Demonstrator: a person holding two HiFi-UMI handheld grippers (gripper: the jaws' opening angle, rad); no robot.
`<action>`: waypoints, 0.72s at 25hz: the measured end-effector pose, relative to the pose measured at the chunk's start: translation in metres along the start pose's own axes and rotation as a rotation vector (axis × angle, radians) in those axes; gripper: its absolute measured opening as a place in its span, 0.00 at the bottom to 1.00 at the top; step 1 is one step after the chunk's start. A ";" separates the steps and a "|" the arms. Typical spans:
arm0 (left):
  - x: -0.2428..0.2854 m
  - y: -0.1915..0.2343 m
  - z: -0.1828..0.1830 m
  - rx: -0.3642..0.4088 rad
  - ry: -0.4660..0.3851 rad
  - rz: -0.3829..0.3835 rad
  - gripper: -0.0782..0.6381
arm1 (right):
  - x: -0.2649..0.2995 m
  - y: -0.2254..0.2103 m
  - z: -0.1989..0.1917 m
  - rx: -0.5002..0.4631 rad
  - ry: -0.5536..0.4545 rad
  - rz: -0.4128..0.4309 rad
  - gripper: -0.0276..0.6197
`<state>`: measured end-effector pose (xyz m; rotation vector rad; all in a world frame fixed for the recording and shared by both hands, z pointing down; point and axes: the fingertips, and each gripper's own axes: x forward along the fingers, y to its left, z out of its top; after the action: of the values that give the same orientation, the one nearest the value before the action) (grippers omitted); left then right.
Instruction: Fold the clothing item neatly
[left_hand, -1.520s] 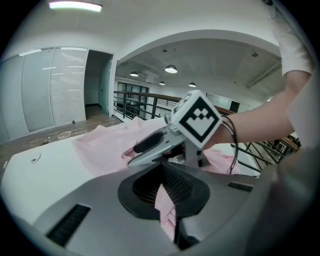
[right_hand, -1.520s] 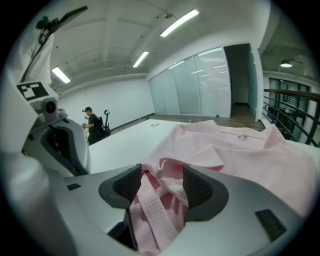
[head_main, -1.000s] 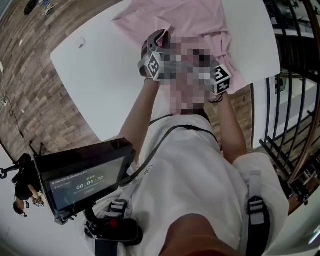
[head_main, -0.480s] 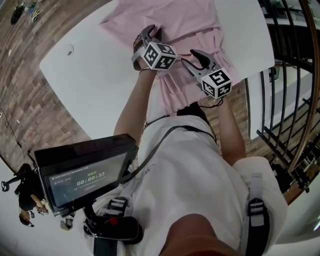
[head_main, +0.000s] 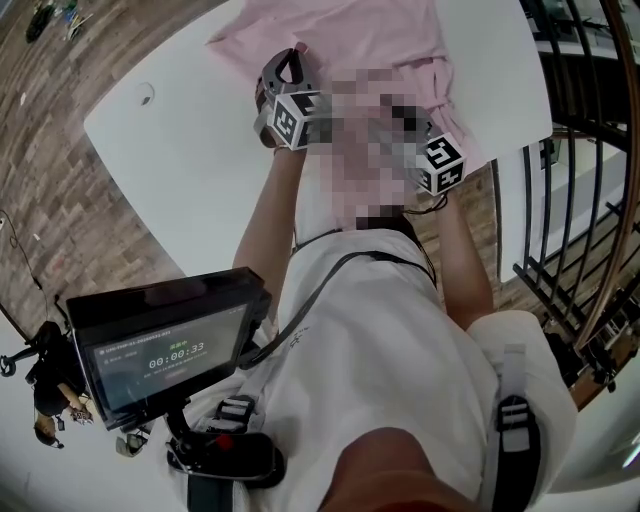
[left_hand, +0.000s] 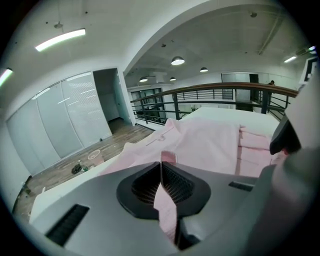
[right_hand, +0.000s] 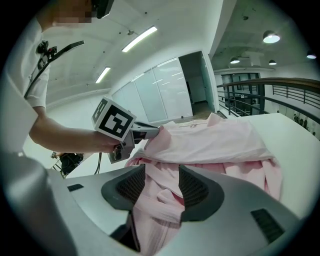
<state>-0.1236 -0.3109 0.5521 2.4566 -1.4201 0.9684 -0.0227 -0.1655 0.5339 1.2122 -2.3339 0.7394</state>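
A pink shirt (head_main: 370, 35) lies spread on the white table (head_main: 190, 150), its near part bunched into folds. My left gripper (left_hand: 161, 167) sits at the shirt's left edge. Its jaws have just been closing and now pinch a thin fold of the pink cloth (left_hand: 167, 210) between the pads. In the right gripper view the left gripper (right_hand: 149, 131) bites the cloth's edge. My right gripper (right_hand: 162, 175) is at the near right of the shirt, with a thick bunch of pink cloth (right_hand: 160, 200) filling the gap between its pads. In the head view a mosaic patch hides its fingers.
The table's near edge runs just under both forearms, and a small round hole (head_main: 147, 93) marks its left part. A black metal railing (head_main: 570, 200) stands close on the right. A dark screen (head_main: 160, 350) hangs at my chest. Wooden floor lies to the left.
My left gripper has shifted a little to the left along the shirt's edge. The right gripper has stayed where it was.
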 end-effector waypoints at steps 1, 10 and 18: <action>-0.001 0.007 -0.005 -0.014 0.007 0.017 0.13 | 0.001 0.001 -0.002 -0.001 0.003 0.004 0.37; -0.014 0.051 -0.040 -0.129 0.057 0.156 0.13 | 0.014 0.010 -0.011 -0.006 0.021 0.044 0.38; -0.008 -0.005 -0.022 -0.058 0.035 -0.019 0.13 | 0.014 0.011 -0.016 -0.001 0.027 0.034 0.26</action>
<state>-0.1323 -0.2934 0.5652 2.3959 -1.3912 0.9476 -0.0379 -0.1589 0.5511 1.1583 -2.3381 0.7615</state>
